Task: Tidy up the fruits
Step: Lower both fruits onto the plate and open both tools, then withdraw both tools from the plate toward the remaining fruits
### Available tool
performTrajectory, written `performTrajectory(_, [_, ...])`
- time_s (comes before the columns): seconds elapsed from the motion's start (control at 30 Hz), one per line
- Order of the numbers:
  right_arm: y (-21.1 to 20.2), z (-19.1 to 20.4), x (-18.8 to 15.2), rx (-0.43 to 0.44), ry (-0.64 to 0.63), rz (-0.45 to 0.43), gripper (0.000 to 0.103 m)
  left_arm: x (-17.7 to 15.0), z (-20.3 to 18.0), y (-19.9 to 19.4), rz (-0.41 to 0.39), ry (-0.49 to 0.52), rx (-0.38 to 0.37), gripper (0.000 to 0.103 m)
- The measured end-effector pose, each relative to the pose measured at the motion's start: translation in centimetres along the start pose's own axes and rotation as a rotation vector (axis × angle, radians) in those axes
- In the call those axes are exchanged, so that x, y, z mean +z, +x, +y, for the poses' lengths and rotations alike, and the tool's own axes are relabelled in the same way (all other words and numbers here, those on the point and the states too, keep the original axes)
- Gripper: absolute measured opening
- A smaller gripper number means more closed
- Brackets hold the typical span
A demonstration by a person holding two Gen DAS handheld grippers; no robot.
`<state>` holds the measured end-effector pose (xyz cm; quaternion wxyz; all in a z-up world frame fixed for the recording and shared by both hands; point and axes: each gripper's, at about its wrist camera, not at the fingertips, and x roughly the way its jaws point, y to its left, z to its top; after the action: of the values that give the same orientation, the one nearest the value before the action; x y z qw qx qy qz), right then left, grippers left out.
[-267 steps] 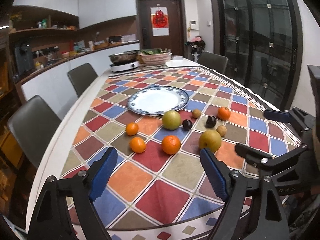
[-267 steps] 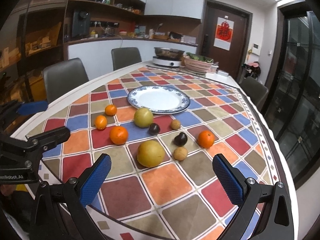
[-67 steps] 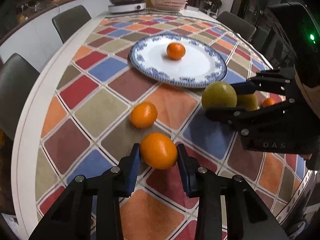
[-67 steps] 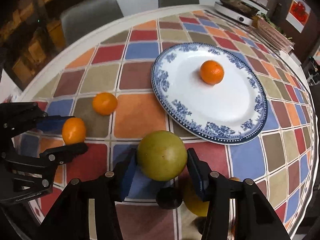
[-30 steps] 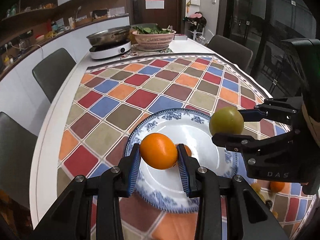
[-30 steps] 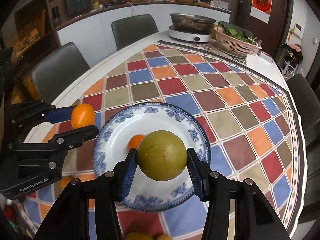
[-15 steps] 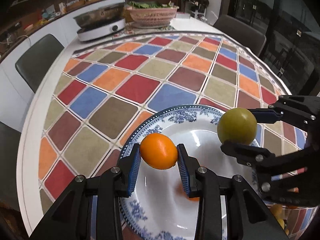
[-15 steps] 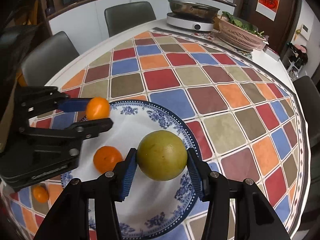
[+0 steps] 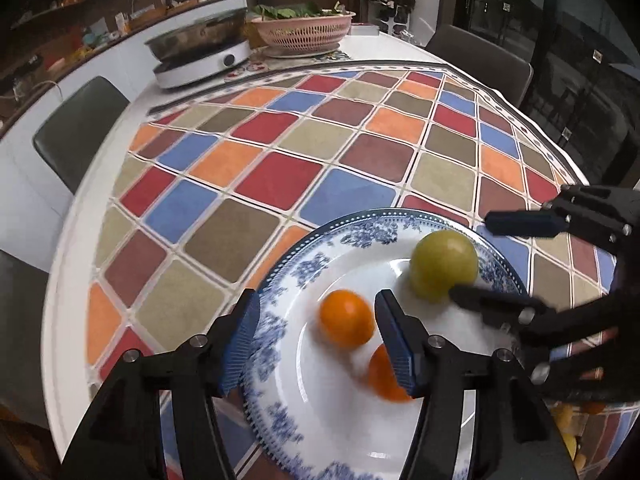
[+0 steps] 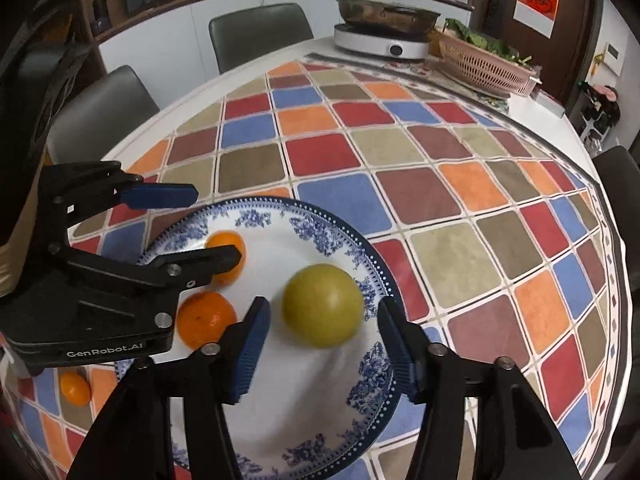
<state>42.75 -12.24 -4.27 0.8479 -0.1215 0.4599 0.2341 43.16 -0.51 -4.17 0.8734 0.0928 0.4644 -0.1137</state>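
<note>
Checkered tablecloth – one plate: two oranges, one green fruit; left gripper, right gripper just opened, gripping nothing.

Plate: glossy glazed ceramic, white with blue print. Tablecloth: matt woven cloth, slightly napped (checks look printed). Both oranges and the green fruit: smooth skin, dull sheen. Gripper pads: ribbed blue rubbery plastic on matt black plastic arms. Far pan: polished metal. Far-right basket: pink plastic mesh.
</note>
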Motion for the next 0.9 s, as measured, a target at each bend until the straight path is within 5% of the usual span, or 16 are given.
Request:
performTrajectory(0.33, [-5.8, 1.0, -1.3, -0.056, 0.038, -0.101, 0.057, -2.3, -1.5, -7.2, -0.094, -0.02, 0.011, 0.059])
performTrajectory(0.7, [-13.2, 3.6, -4.1, -0.009, 0.117, -0.196, 0.074, -6.3, -3.5, -15.9, -0.228, -0.042, 0.038, 0.073])
performTrajectory(0.9, [-16.6, 5.5, -6.8, -0.061, 0.134, -0.254, 0.074, -9.0, -4.6, -19.2, -0.278, -0.048, 0.056, 0.078])
